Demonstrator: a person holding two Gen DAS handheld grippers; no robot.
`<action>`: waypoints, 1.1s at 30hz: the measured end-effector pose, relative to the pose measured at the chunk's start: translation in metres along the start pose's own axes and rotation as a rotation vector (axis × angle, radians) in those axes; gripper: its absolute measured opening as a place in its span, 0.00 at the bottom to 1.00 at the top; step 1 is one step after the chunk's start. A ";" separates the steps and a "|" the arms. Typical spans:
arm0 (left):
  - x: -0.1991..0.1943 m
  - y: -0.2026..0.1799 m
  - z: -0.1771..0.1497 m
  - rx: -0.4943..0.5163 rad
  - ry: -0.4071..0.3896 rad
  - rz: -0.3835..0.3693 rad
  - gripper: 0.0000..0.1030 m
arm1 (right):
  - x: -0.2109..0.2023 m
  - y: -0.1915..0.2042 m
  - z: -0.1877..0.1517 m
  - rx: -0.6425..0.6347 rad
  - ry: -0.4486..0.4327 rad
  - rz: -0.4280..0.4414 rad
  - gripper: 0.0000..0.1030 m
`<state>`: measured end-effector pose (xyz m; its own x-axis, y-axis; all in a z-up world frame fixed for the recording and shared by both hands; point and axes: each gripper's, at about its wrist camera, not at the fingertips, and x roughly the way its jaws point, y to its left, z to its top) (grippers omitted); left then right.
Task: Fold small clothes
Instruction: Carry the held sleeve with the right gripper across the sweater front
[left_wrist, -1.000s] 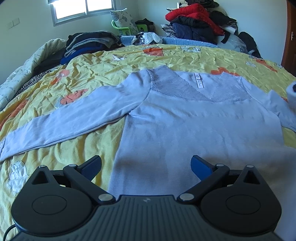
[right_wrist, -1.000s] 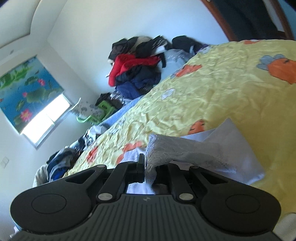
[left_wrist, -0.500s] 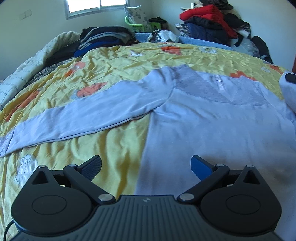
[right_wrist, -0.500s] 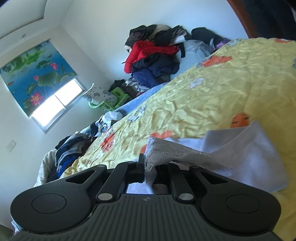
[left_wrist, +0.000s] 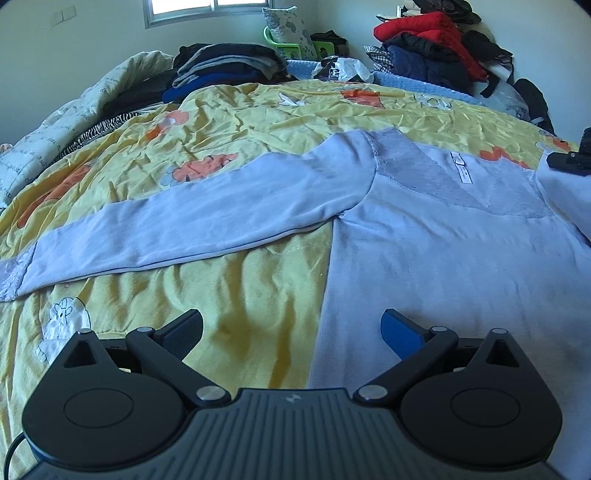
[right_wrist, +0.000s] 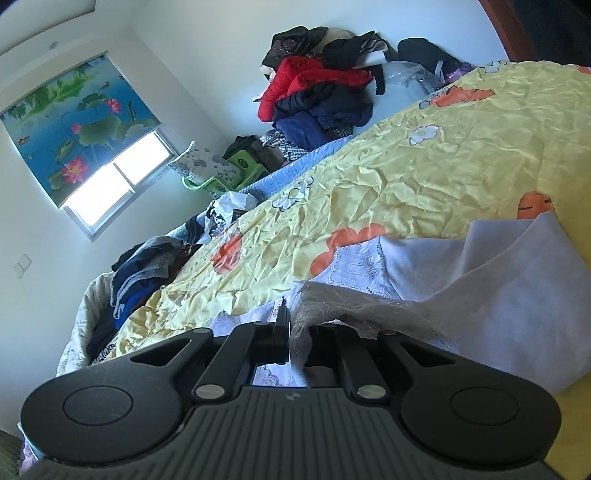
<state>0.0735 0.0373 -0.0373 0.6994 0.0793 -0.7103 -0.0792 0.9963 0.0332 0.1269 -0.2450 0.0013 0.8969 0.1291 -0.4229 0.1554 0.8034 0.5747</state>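
Pale lavender-blue knit identifies the long-sleeved top, which lies spread face-up on the yellow printed bedspread of the bed. Its body occupies the right half of the left wrist view. One sleeve extends flat to the left across the bedspread and ends in a lace cuff at the left edge of that view. A lace panel forms the V-shaped neckline, with a white label lying on it.

Left gripper: fingers spread wide apart, holding nothing. The gripper hovers low over the bed, straddling the side edge of the top's body; the left finger is above bare bedspread, the right finger above the knit.

Right gripper: fingers closed on the lace cuff of the other sleeve. The cuff is lifted clear of the bed, and the sleeve fabric drapes from the fingers down toward the right. In the left wrist view this gripper appears at the far right edge, above the top's shoulder area.

Surroundings: a stack of dark folded garments sits at the far left of the bed. A pile of red and dark clothing rests against the far wall. A green plastic chair stands by the window, which carries a lotus-print roller blind.
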 end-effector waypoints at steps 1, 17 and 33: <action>0.000 0.001 0.000 -0.002 0.000 -0.001 1.00 | 0.002 0.001 0.000 0.002 -0.001 -0.007 0.10; 0.001 0.018 0.000 -0.037 0.009 -0.001 1.00 | 0.045 0.038 -0.018 0.010 0.031 0.006 0.10; 0.001 0.042 0.003 -0.071 0.013 0.025 1.00 | 0.081 0.082 -0.038 -0.019 0.071 0.075 0.10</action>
<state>0.0728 0.0792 -0.0341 0.6870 0.1028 -0.7193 -0.1467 0.9892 0.0013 0.1962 -0.1465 -0.0122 0.8739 0.2301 -0.4283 0.0803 0.8005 0.5939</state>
